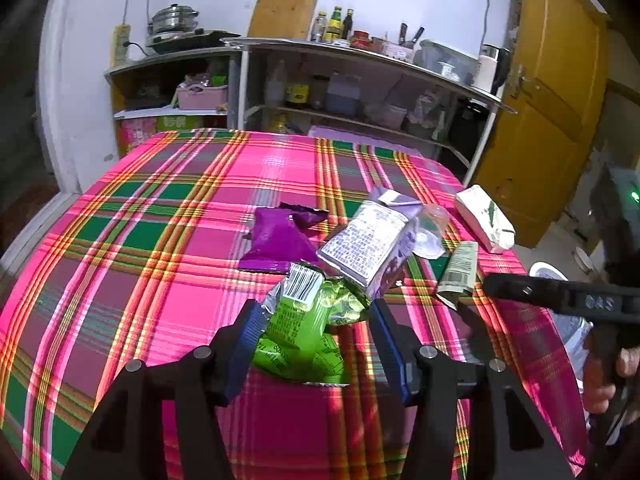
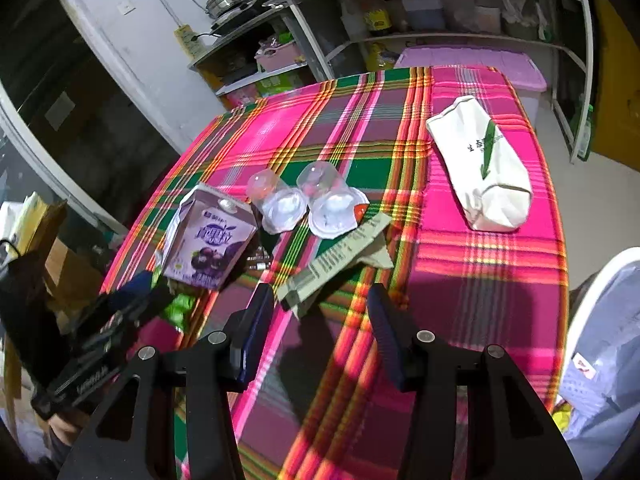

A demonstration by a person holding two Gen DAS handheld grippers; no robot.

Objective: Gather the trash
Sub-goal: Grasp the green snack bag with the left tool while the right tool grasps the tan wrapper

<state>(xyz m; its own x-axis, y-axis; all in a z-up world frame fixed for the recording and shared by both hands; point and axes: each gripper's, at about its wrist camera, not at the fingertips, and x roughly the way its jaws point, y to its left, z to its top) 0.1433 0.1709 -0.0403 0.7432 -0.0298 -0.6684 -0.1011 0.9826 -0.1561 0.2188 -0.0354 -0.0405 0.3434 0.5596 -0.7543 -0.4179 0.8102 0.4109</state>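
Trash lies on a pink plaid tablecloth [image 1: 160, 280]. My left gripper [image 1: 314, 316] is open, its fingers on either side of a green snack wrapper [image 1: 304, 328]. Beyond it lie a purple wrapper [image 1: 276, 240], a purple milk carton [image 1: 368, 240], a grey-green sachet [image 1: 460, 268] and a white paper pack [image 1: 484, 218]. My right gripper [image 2: 320, 304] is open and empty, just short of the sachet [image 2: 336, 260]. Two clear jelly cups [image 2: 304, 200], the carton [image 2: 212, 240] and the white pack [image 2: 480, 168] lie ahead of it.
A white bin with a plastic liner [image 2: 600, 340] stands at the table's right edge. Metal shelves with bottles and pots [image 1: 320, 80] stand behind the table. A yellow door [image 1: 552, 100] is at the right. The right gripper also shows in the left wrist view [image 1: 486, 285].
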